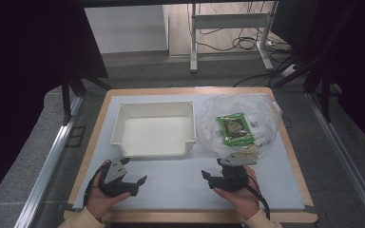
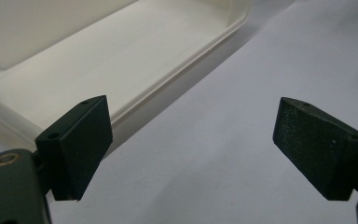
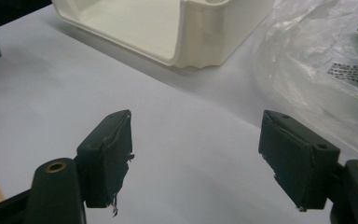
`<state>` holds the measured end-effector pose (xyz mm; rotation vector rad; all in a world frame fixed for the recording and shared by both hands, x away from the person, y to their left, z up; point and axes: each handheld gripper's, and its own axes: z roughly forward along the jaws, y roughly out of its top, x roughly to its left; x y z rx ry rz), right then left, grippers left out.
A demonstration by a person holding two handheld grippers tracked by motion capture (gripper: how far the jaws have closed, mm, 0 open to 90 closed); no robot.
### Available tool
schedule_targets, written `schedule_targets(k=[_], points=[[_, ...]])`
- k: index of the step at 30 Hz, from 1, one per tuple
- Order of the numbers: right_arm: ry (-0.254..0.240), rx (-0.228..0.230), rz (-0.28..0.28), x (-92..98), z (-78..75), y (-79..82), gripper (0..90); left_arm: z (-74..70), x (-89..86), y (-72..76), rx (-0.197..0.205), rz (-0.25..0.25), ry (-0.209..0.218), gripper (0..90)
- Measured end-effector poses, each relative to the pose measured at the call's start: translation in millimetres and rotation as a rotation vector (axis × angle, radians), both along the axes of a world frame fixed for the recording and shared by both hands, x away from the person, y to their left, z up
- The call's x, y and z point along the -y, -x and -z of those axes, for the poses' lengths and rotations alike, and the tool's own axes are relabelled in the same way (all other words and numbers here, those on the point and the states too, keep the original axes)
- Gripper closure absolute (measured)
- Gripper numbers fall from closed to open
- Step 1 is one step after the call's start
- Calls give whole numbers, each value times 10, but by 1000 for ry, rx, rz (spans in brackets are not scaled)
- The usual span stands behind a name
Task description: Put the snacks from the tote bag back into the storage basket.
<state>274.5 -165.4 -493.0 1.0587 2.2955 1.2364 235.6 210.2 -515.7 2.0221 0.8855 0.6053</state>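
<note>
Black jaws of the left gripper [image 2: 191, 144] are standing wide apart in the left gripper view, gripping nothing, with bare white table surface [image 2: 242, 93] between them. Beyond the left-hand jaw in that view the cream plastic bin [image 2: 98, 60] is lying with its rim close by but not touching.

Right gripper [image 3: 196, 158]: jaws are likewise spreading as wide as they go, holding nothing, with the pad on one jaw looking frayed at its edge. Ahead of it a corner of the bin [image 3: 200, 32] is showing, and to its right the clear plastic bag [image 3: 317, 70] is resting crumpled on the table.

High view, near edge: both hands are holding their tools low over the table, the left gripper [image 1: 135, 183] and the right gripper [image 1: 209, 176] pointing inward toward each other and well apart.

Middle of table: bin [image 1: 154, 129] is sitting upright and open-topped, with nothing inside.

Right of bin, just beside it: the bag [image 1: 237, 118] is lying spread out, with a green snack packet [image 1: 235, 128] inside it, flat and face up. The right gripper is hovering near the bag's near edge; whether it is touching cannot be told.
</note>
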Motion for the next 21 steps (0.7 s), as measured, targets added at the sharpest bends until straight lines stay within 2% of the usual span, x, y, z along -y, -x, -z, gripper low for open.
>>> schedule_targets(k=[4,8,14,18,21], points=[[17,2,12,0,18,-16,259,10,-13,14,1,5,1,118],[27,-15,31,-8,48,-35,260,38,-26,26,13,11,-11,115],[13,-19,36,-9,35,-38,269,35,-26,30,15,12,-2,115],[11,-9,38,19,14,-39,281,54,-11,16,9,23,-23,115],[9,-1,42,27,2,-51,281,60,-13,24,9,22,-23,115]])
